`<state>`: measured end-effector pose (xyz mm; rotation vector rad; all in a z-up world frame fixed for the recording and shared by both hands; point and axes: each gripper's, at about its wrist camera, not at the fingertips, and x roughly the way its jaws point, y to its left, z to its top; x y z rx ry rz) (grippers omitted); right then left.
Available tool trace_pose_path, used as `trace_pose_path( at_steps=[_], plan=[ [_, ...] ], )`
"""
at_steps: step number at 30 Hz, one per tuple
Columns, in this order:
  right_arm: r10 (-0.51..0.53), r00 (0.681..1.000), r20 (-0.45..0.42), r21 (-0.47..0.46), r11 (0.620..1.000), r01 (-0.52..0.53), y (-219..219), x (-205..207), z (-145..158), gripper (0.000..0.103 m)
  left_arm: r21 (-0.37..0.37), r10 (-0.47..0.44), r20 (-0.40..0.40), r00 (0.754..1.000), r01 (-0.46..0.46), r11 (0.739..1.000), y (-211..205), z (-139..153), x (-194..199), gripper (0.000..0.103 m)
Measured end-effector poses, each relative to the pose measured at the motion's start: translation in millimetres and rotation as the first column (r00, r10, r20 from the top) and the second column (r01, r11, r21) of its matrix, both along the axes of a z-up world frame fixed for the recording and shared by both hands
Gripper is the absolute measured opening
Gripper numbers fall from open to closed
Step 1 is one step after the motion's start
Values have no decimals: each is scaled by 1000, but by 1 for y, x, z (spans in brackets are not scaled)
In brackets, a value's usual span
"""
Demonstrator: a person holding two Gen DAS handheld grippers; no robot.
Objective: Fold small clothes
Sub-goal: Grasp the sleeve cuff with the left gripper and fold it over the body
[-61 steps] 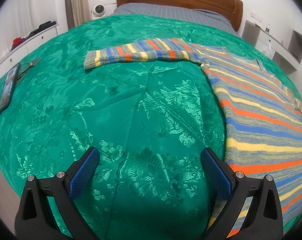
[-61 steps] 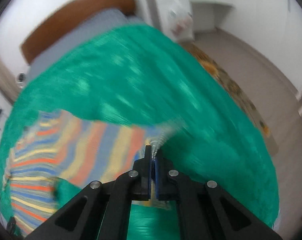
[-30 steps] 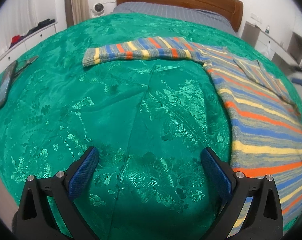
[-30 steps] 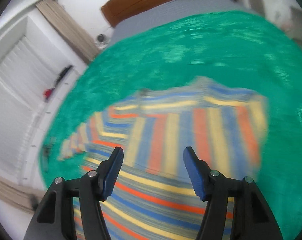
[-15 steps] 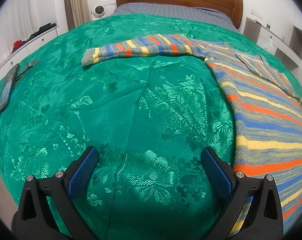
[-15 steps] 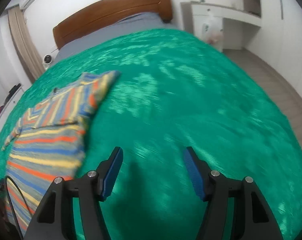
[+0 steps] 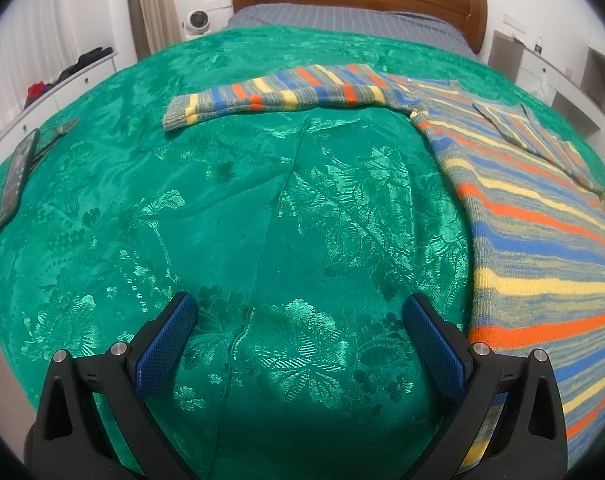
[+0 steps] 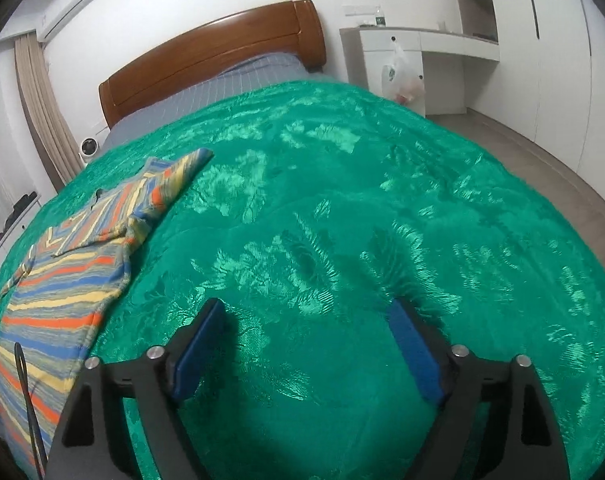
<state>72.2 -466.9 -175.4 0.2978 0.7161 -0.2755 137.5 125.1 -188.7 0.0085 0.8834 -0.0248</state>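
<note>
Evidently, the striped sweater (image 7: 534,216) lay flat on the green bedspread (image 7: 262,216), occupying the 3 o'clock side of the left wrist view. One sleeve (image 7: 278,94) stretched out sideways toward 11 o'clock, unfolded. The other sleeve (image 8: 170,184) was seen in the right wrist view at 10 o'clock, laid back over the body of the garment.

The left tool (image 7: 300,326) was spread wide, with nothing but bedspread between its jaws, and sat just beside the sweater's near hem. The right tool (image 8: 308,334) was empty; its jaws were opening over bare bedspread, well apart from the garment's edge. A phone (image 7: 16,178) and a small pair of pliers (image 7: 58,134) lay near the bed's edge at 9 o'clock, clear of the work.

Assessment: one sleeve fold appeared done; the outstretched sleeve appeared to be the step in hand. To do it well, the left tool should take the cuff end squarely, pinching the knit alone and not the bedspread beneath. It should then carry the sleeve low across the body so that it lies parallel to the stripes without dragging the shoulder. The knit looked soft and liable to stretch, so a short lift was judged safer than a pull.
</note>
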Motion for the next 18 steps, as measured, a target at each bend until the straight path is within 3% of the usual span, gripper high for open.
trace_pose_path(
  at_steps=[3, 6, 10, 12, 18],
  plan=[
    [8, 1000, -6, -22, 1000, -8, 4, 4, -3, 90, -30, -10, -42, 999, 8, 1000, 4, 8, 3, 103],
    [12, 1000, -7, -23, 1000, -12, 5, 3, -5, 91, -125, -37, -50, 998, 30, 992, 21, 29, 13, 103],
    [15, 1000, -3, -16, 1000, -15, 5, 3, -6, 92, -225, -22, -36, 999, 13, 974, 61, 72, 61, 103],
    [15, 1000, -4, -17, 1000, -15, 5, 3, -5, 92, -270, -14, -76, 997, -7, 963, 85, 85, 98, 103],
    [13, 1000, -8, -24, 1000, -14, 6, 3, -5, 92, -288, 136, -210, 968, -194, 938, 149, 72, 183, 101]
  ],
)
